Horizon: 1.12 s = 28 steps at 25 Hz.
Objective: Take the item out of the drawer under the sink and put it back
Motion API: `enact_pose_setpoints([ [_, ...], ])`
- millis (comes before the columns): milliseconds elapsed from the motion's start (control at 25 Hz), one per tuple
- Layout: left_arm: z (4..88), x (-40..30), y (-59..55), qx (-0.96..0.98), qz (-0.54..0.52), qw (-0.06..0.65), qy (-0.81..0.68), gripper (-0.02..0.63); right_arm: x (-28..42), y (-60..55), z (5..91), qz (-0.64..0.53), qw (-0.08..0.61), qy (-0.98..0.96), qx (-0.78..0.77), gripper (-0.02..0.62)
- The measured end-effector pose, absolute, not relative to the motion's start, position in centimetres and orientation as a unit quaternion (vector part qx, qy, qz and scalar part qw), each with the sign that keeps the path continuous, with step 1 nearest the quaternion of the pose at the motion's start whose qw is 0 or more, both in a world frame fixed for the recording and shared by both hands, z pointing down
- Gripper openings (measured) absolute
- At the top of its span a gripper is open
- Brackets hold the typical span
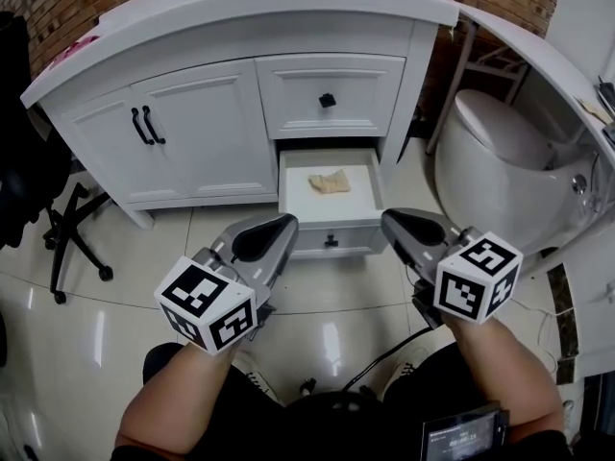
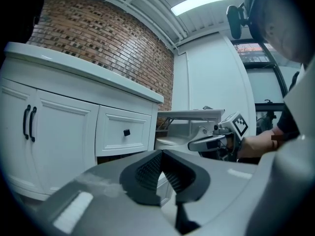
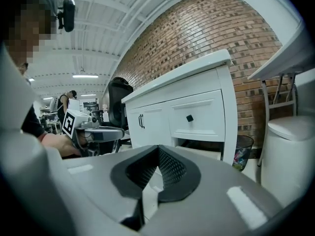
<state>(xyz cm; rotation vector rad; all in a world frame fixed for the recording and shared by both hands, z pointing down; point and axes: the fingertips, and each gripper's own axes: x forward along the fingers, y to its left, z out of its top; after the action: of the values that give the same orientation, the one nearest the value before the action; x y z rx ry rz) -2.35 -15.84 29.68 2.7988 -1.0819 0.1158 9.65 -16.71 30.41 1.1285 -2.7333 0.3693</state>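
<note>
The lower drawer [image 1: 330, 221] of the white vanity stands pulled out, and a crumpled beige item [image 1: 330, 182] lies inside it. My left gripper [image 1: 271, 233] hovers shut in front of the drawer's left corner, holding nothing. My right gripper [image 1: 405, 225] hovers shut at the drawer's right corner, also with nothing in it. In the left gripper view the jaws [image 2: 161, 171] meet, and the other gripper [image 2: 216, 140] shows to the right. The right gripper view shows its jaws [image 3: 156, 173] pressed together, with the open drawer [image 3: 202, 153] just beyond.
The upper drawer [image 1: 330, 94] with a black knob is closed above. Double doors [image 1: 173, 133] fill the vanity's left side. A white toilet [image 1: 500, 152] stands at the right, a black chair base [image 1: 72, 238] at the left. A cable [image 1: 384, 358] trails on the tiled floor.
</note>
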Motion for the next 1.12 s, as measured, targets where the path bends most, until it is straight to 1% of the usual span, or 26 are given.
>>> enact_pose_setpoints([
  [240,29.3,-2.4,-15.2,0.930,0.039,0.065,-0.360,0.005,9.3,-15.7,30.0,0.115,0.081,-0.920,0.367,0.008],
  [480,28.1,-2.0,-13.2,0.933,0.029,0.062,-0.354,0.005,10.0,-14.2,28.6,0.112,0.065,-0.921,0.369,0.008],
  [680,27.7,-2.0,-11.2,0.932,0.041,0.043,-0.357,0.005,10.0,-12.1,27.3,0.108,0.051,-0.923,0.365,0.008],
  [1120,27.3,-2.9,-7.2,0.928,0.034,0.054,-0.366,0.003,10.1,-7.5,26.7,0.095,0.054,-0.924,0.367,0.008],
])
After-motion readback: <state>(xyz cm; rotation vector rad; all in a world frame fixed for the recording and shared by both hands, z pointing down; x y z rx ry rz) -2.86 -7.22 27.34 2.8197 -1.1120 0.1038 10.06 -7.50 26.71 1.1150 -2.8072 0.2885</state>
